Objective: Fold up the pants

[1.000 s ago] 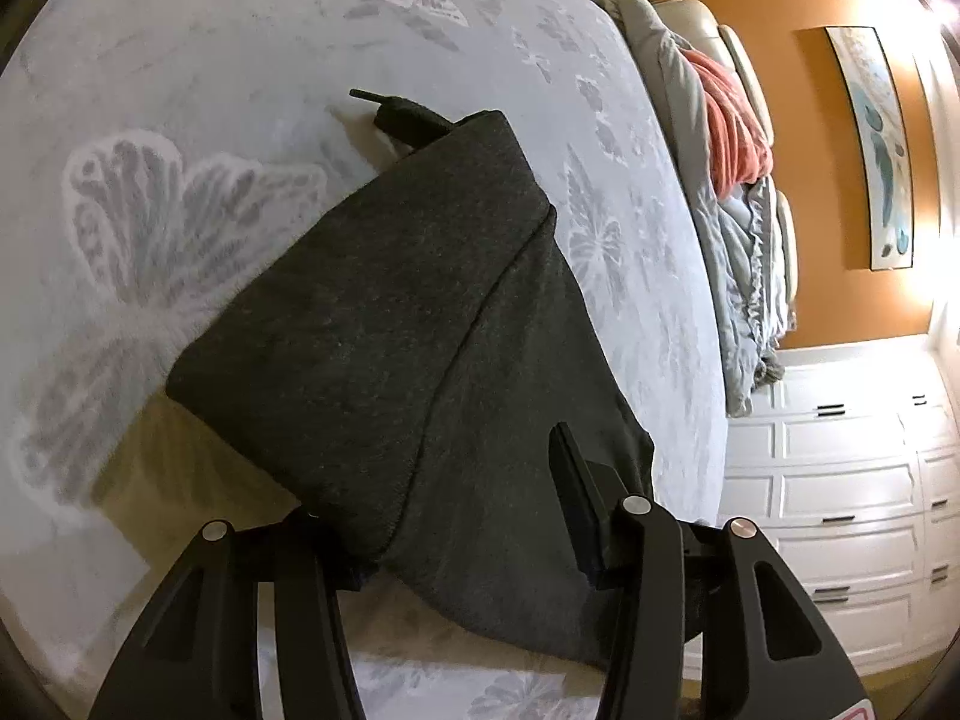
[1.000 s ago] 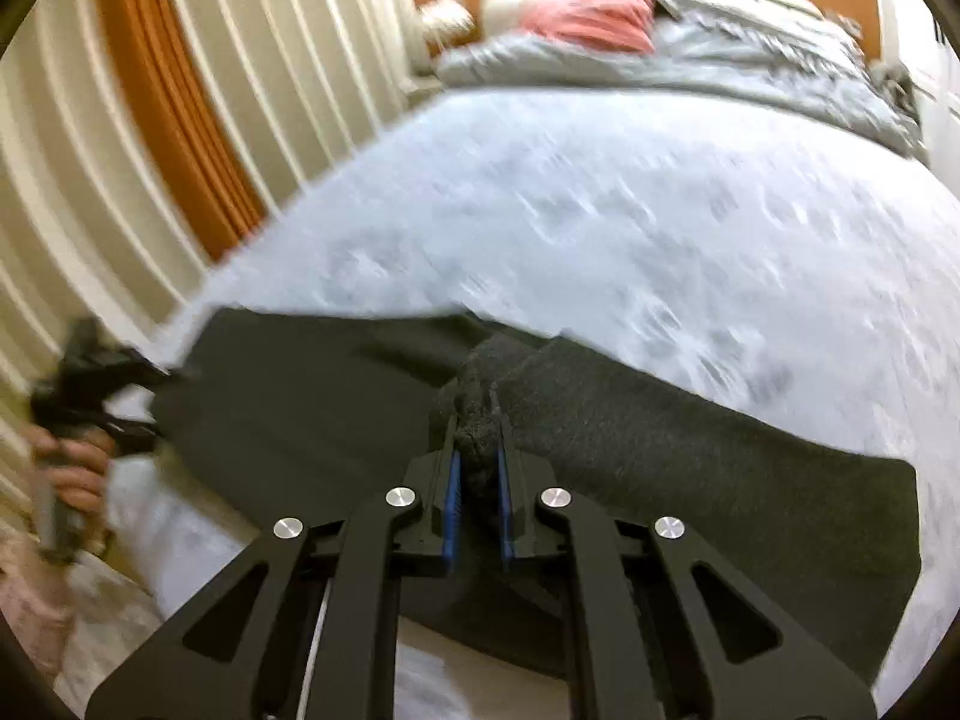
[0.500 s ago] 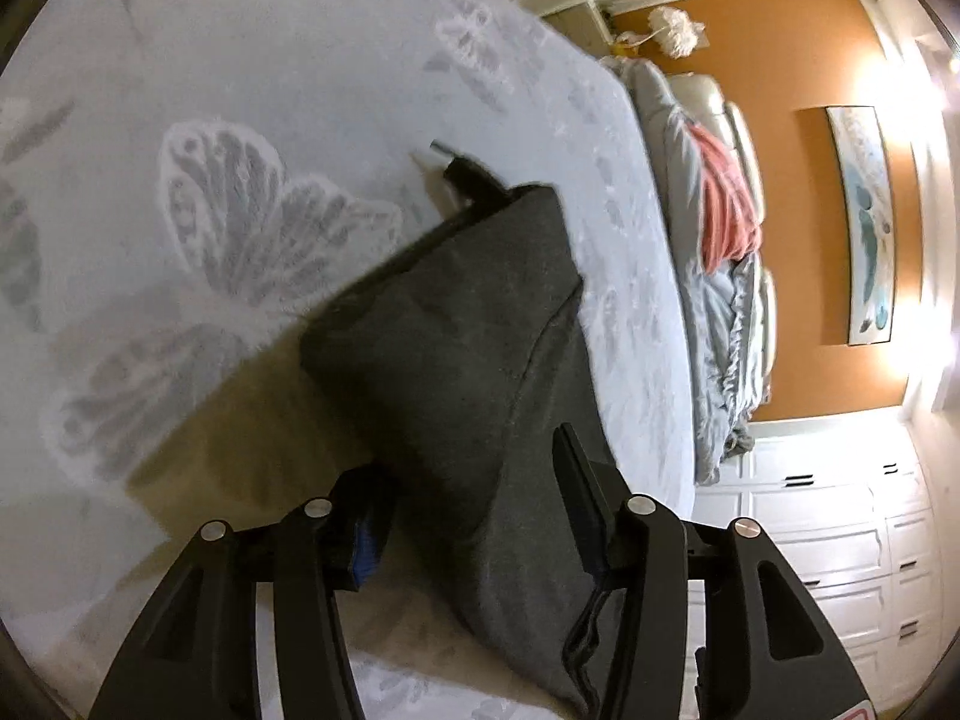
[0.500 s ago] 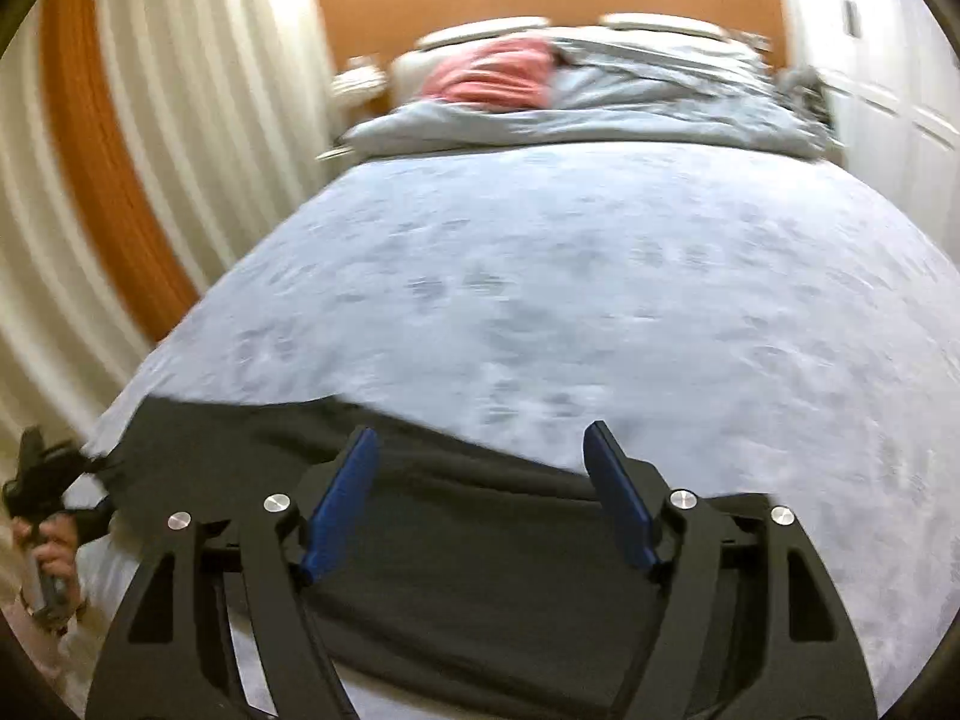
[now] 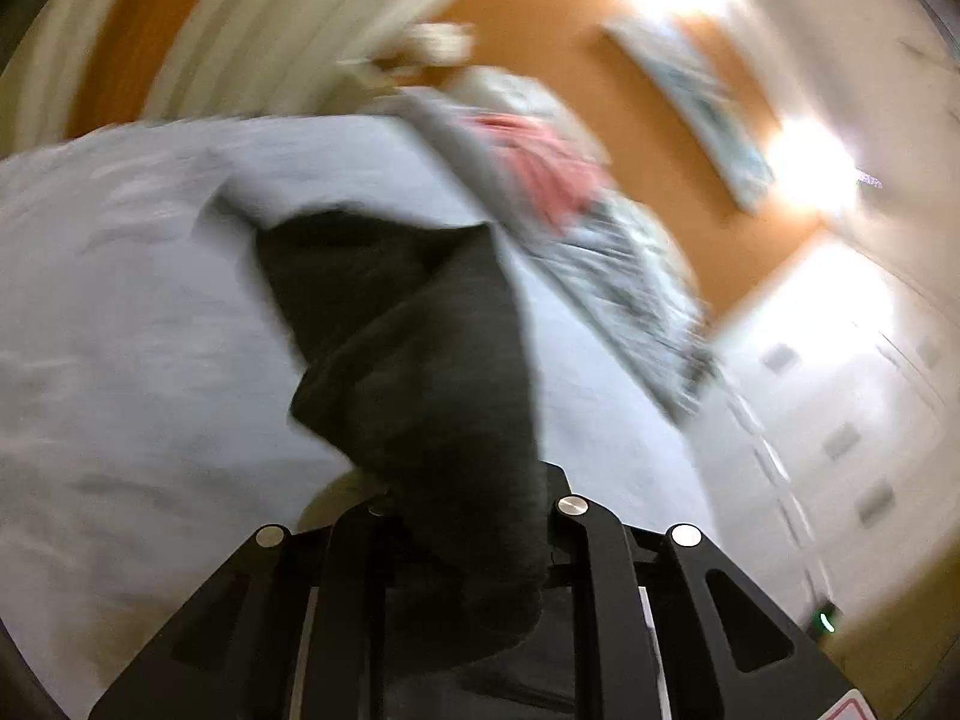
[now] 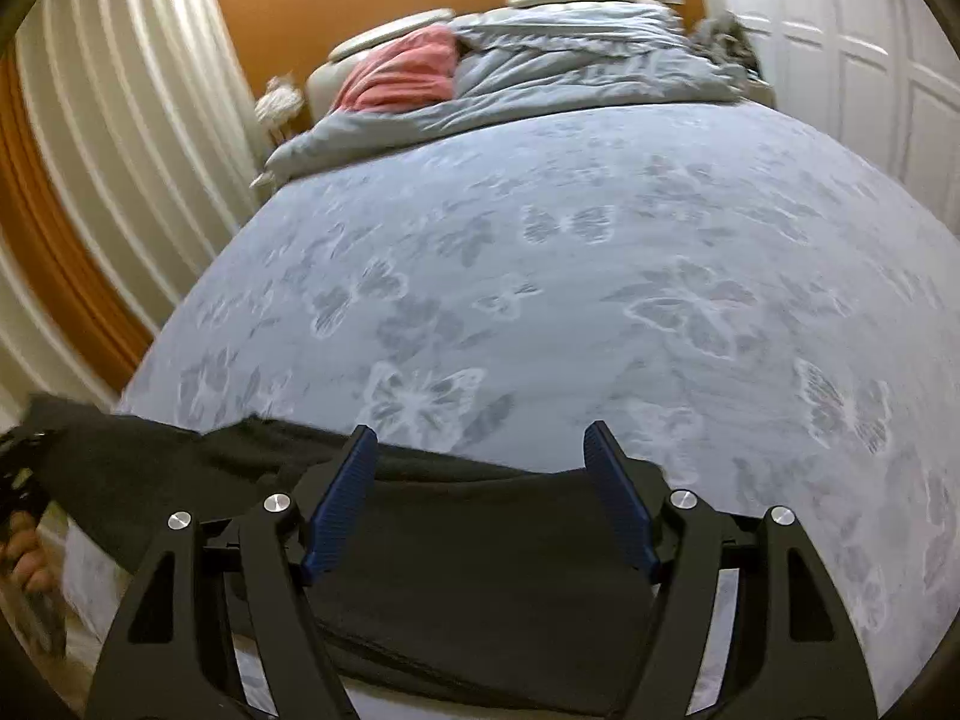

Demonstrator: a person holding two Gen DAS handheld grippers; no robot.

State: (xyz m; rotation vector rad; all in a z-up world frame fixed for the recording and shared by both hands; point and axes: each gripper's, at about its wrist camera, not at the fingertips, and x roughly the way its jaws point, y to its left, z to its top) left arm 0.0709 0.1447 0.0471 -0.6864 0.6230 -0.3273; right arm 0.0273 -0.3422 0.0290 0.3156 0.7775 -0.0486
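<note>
Right wrist: pants [image 6: 468, 570] between spread fingers [image 6: 339, 504].

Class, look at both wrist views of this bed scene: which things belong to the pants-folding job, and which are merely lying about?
Part of the job:
- dark grey pants
- left claw, shut on the pants' end and lifting it
- right claw, open above the pants

Just lying about:
- pink blanket
- rumpled grey duvet
- butterfly bedspread
- wall picture
</note>
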